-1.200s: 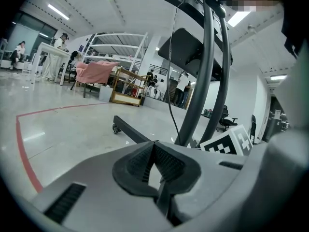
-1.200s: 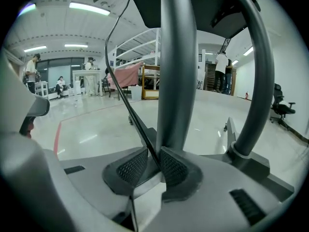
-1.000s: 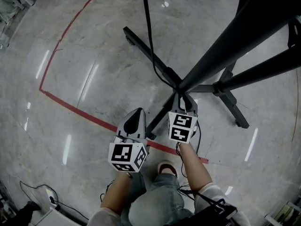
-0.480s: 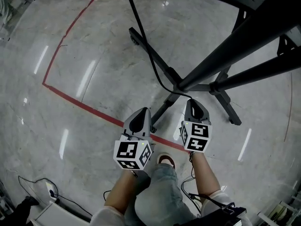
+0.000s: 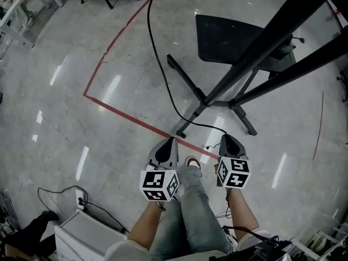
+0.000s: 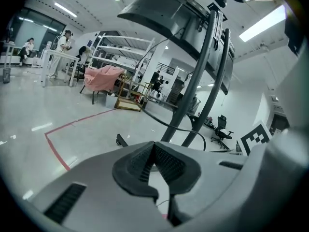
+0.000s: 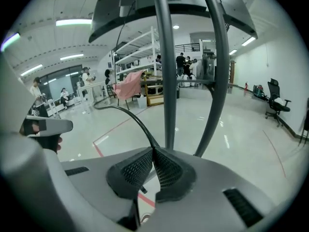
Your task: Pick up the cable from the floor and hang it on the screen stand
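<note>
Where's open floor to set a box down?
Open floor lies left of the red tape line and right of the stand legs. Crowded where the cable crosses those legs, and by the white box lower left.

2 grippers: left gripper (image 5: 169, 141), right gripper (image 5: 229, 138); 1 cable (image 7: 140, 124); 1 screen stand (image 5: 255, 50).
</note>
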Demonstrator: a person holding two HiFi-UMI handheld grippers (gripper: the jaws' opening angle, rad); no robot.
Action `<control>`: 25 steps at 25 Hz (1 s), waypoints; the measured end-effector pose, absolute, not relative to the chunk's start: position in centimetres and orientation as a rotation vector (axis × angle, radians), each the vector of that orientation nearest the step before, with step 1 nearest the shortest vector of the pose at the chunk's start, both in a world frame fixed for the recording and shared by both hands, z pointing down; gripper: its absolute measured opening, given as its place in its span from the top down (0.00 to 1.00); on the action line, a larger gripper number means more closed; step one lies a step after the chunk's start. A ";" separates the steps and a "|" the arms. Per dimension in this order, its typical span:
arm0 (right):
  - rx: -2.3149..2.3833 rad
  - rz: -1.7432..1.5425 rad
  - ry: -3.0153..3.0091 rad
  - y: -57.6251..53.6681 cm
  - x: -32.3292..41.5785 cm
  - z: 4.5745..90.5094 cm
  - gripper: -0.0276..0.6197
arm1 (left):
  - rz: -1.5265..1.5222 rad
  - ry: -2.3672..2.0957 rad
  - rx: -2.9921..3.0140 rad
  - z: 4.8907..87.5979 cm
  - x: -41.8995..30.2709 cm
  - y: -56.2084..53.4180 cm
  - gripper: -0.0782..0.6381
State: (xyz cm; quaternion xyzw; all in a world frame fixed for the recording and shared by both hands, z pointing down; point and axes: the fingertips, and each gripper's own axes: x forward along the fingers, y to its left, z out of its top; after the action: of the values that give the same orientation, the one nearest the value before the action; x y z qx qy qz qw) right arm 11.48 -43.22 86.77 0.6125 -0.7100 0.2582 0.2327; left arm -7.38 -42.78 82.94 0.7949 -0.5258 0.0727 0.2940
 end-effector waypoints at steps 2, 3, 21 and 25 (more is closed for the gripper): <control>1.694 0.715 -1.974 -41.6 11.0 81.2 0.92 | 0.186 -1.406 2.126 77.7 -8.0 -41.2 0.89; 1.698 0.716 -1.984 -40.7 10.8 78.4 0.91 | 0.181 -1.408 2.132 75.1 -8.3 -40.3 0.89; 1.653 0.630 -2.258 -42.9 4.0 41.8 0.91 | 0.034 -1.556 2.294 41.8 -12.2 -38.6 0.89; 1.673 0.588 -2.301 -45.0 4.0 36.4 0.91 | -0.002 -1.574 2.335 36.9 -11.9 -39.6 0.89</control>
State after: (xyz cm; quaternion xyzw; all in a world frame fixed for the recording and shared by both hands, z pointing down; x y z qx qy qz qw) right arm 3.96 -44.99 36.40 0.5720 -0.7865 0.2008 0.1178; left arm -11.93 -39.62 36.89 0.8182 -0.5517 -0.0007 0.1619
